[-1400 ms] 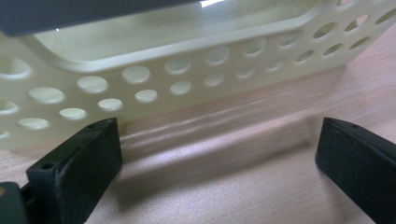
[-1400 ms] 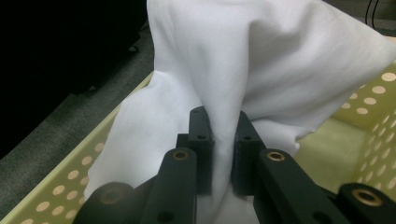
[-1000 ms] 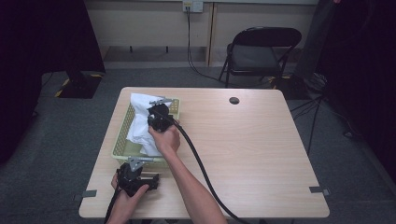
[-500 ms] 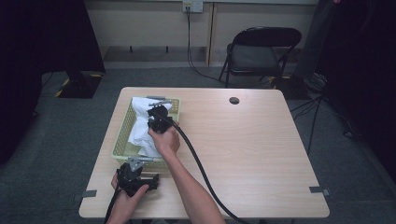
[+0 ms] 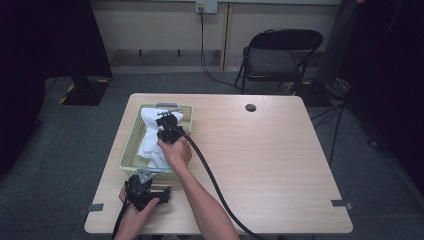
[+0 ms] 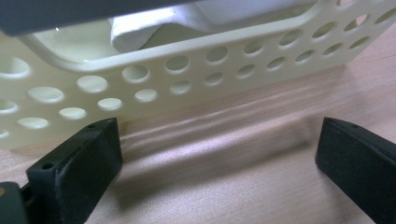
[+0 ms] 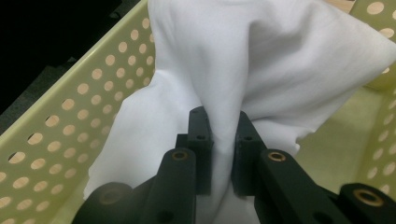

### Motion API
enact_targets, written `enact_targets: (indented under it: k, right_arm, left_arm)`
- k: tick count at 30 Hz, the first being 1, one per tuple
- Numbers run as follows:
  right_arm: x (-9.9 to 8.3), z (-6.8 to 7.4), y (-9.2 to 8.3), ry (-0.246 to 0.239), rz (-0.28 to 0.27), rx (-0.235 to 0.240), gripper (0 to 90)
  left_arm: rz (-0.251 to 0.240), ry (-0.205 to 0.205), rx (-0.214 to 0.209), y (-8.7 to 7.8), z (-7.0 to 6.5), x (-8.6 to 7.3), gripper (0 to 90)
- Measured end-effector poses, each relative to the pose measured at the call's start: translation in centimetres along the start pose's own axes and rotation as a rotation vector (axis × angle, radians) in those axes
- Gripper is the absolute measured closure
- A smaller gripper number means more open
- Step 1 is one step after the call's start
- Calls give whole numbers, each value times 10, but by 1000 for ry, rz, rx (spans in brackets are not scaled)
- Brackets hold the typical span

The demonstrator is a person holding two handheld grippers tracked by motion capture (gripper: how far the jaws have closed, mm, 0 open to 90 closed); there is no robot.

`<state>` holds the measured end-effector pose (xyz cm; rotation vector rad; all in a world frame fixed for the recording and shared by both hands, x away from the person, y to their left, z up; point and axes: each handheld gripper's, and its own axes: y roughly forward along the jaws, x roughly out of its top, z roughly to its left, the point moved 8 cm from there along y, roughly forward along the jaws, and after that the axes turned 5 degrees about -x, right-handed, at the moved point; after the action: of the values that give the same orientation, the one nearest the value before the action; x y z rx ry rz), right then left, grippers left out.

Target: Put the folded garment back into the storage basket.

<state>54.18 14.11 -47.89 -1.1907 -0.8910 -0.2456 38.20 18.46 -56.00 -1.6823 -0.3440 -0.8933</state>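
A white cloth (image 5: 150, 137) lies bunched in a pale yellow perforated basket (image 5: 131, 142) on the left part of the wooden table. My right gripper (image 5: 167, 120) reaches into the basket and is shut on a fold of the white cloth (image 7: 261, 70), which is pinched between its black fingers (image 7: 201, 140). The cloth rises in a peak above the jaws. My left gripper (image 5: 145, 187) rests on the table just in front of the basket (image 6: 187, 70), its jaws wide apart with only bare wood between them. Its fingers (image 6: 77, 163) stand close to the basket's near wall.
The table (image 5: 280, 165) stretches wide to the right of the basket, with a round dark cable hole (image 5: 250, 107) near its far edge. A black folding chair (image 5: 280, 55) stands behind the table. The right gripper's cable (image 5: 215, 185) trails across the table toward the front edge.
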Motion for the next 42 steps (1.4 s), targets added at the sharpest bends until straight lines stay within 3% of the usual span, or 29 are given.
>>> enact_targets:
  k: [8,14,26,36,42]
  right_arm:
    - [-1,-1,2,-1,18,-13,785]
    - [0,0,0,11,20,21,642]
    - [2,-1,-6,-3,-5,26,427]
    - [1,-5,-11,2,-35,36,158]
    - [1,-7,-14,6,-38,33,78]
  left_arm:
    - [-1,0,0,0,0,0,0]
    - [0,0,0,0,0,0,0]
    - [-1,0,0,0,0,0,0]
    - [0,0,0,0,0,0,0]
    - [0,1,-1,0,0,0,0]
